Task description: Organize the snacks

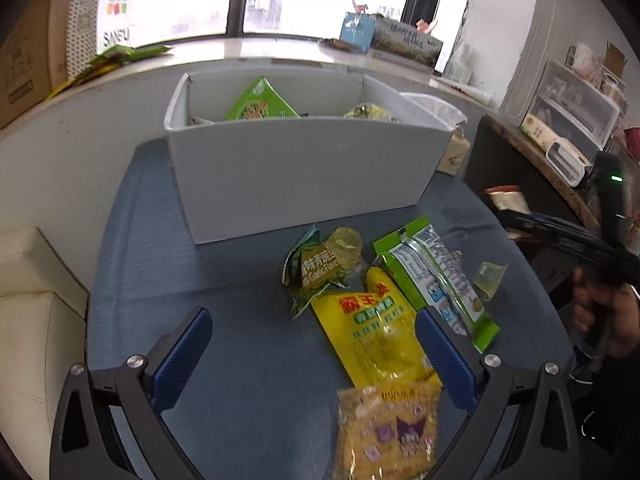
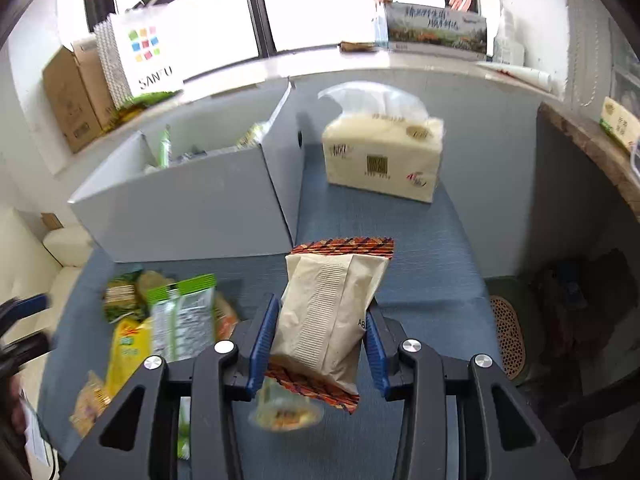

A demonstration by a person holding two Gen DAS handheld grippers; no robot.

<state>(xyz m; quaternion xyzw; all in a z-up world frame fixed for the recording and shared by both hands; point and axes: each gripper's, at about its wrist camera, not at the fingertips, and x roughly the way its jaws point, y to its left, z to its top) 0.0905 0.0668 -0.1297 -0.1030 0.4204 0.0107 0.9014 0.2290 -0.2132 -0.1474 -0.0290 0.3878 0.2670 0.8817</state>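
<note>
Right hand-held gripper (image 2: 320,332) pinching beige snack packet (image 2: 328,312) — orange-patterned ends | left hand-held gripper (image 1: 314,336) spread

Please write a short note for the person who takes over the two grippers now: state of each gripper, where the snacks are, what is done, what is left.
Right gripper: shut on the beige snack packet, lifted above the blue table.
Left gripper: open, empty, over the loose pile.
Grey bin: already holds a green packet and a few others.
Still on the table: garlic pea packet, yellow packet, green-and-white packet, Kuromi packet, two jelly cups.
Left: put the beige packet in the bin, then the pile.
</note>
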